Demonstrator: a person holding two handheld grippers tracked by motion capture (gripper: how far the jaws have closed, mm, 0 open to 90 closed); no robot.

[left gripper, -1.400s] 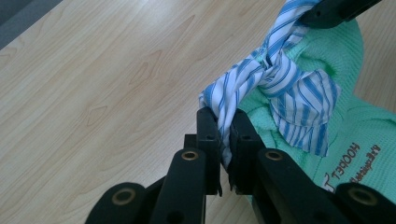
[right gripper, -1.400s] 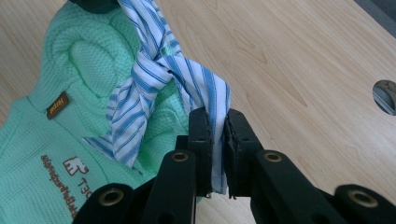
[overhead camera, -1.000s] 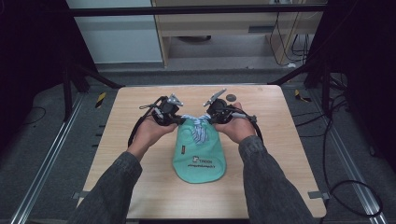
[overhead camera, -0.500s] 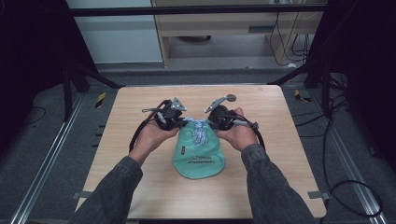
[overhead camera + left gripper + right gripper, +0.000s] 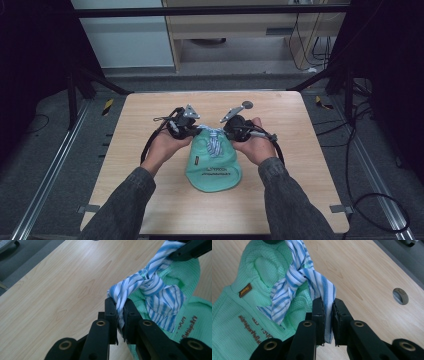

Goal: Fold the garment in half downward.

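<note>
Striped blue-and-white drawstring [image 5: 152,287] closes the green mesh pouch [image 5: 214,167] lying mid-table. Left gripper [image 5: 120,306] and right gripper [image 5: 327,305] each clamp one tail. Pull both ends apart evenly and level to cinch the knot [image 5: 295,273] without lifting the pouch.

Lab recording bay

A bare wooden table [image 5: 150,150] stands inside black frame rails [image 5: 210,9]; loose cables [image 5: 370,200] trail at four o'clock, a cabinet [image 5: 225,25] at twelve.
</note>
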